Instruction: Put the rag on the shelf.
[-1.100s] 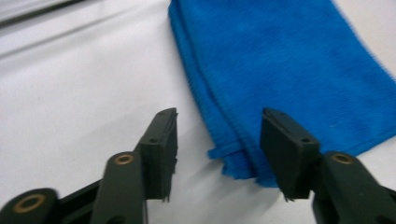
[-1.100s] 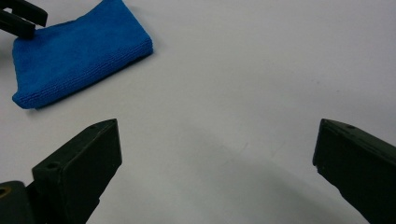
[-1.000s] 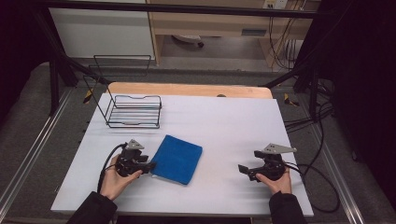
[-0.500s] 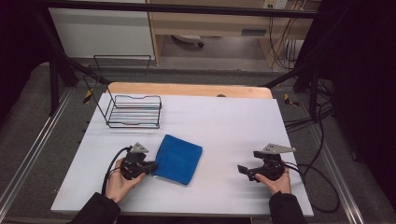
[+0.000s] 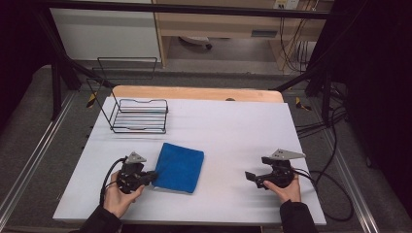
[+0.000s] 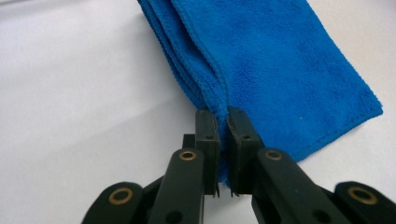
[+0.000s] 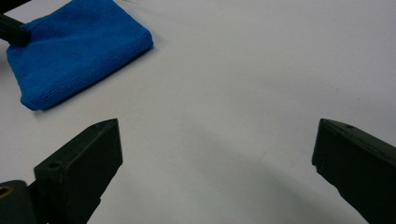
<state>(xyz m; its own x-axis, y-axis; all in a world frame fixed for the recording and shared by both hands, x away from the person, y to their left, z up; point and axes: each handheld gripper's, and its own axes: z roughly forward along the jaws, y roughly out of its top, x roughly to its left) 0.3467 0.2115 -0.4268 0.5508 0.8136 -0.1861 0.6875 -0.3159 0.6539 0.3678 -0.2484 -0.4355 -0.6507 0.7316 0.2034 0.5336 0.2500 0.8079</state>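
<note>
counts: 1 folded blue cloth (image 5: 179,167), 1 black wire rack (image 5: 139,115), 2 hand-held grippers, 1 white table (image 5: 233,126).
left gripper (image 5: 151,175): at the table's near-left, held low and about level, jaws pointing right at the cloth. Person's left hand (image 5: 119,194) wraps the body from behind, cable loops off to its left.
left jaws: just been closing, now narrow, pinched on the cloth's near-left edge. In the left gripper view (image 6: 223,122) the folded hem sits between the two pads, layers stacked beside it.
cloth: flat on the table, just right of the left gripper and touching its tips, well left of the right gripper. Folded into a rough square, several layers visible at the edge (image 6: 275,65).
right gripper (image 5: 249,176): near-right of the table, level, jaws pointing left toward the cloth, well apart from it. Right hand (image 5: 286,190) grips from behind, grey plate on top.
right jaws: spread wide, nothing but bare table between them (image 7: 215,154). Cloth shows far off at upper left in that view (image 7: 74,46), with the left gripper's tip on its corner.
rack: far-left of the table, beyond the left gripper, well apart from it. Upright, nothing in it.
</note>
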